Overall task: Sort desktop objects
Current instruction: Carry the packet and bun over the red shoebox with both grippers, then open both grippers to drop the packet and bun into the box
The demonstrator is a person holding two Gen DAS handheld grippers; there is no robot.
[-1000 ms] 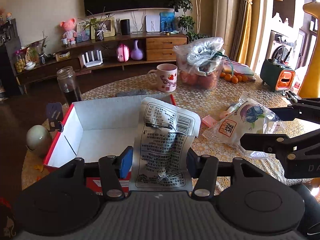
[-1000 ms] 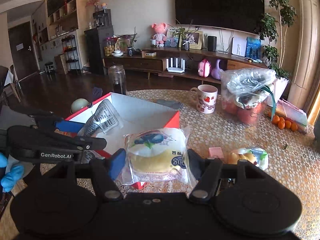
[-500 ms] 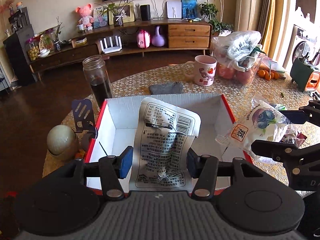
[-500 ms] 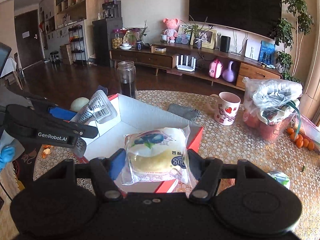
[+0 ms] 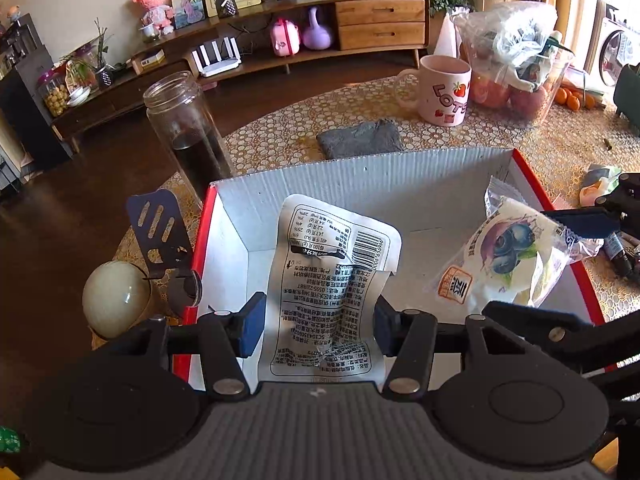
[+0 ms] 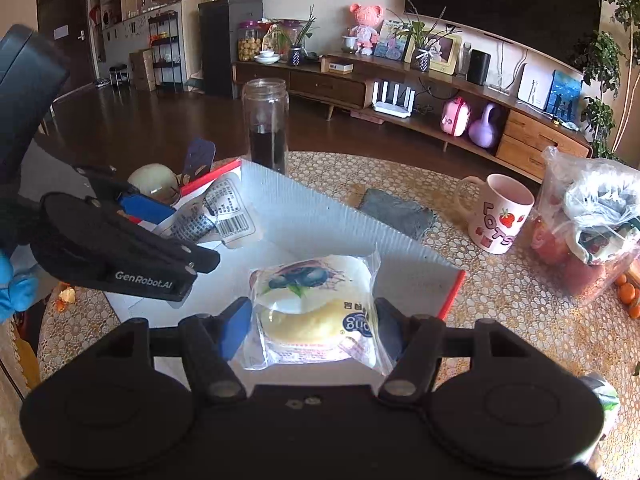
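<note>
With both tools tipped down over the open cardboard box (image 5: 400,184), you have a packet in each. Your left gripper (image 5: 318,326) has its jaws closed narrowly on a white snack pouch (image 5: 332,276), printed back with barcode facing the camera, its upper end standing above the box's white interior near the left wall. Your right gripper (image 6: 310,330) holds a clear-wrapped blueberry bun (image 6: 316,312) with the jaws set somewhat wider, pressing both sides of the wrapper; it hangs over the box's near right part, close to the red edge (image 6: 452,292).

From the left wrist view, the bun (image 5: 516,256) shows to the right of the pouch, the two apart. From the right wrist view, the pouch (image 6: 224,216) sits to the left, by the far left corner.

On the tabletop (image 5: 280,136) beyond the box stand a glass jar (image 5: 188,132) with dark liquid, a folded grey cloth (image 5: 360,144), a pink strawberry mug (image 5: 444,92) and a plastic bag of fruit (image 5: 516,64). A blue glove (image 6: 12,284) shows at the left edge.
</note>
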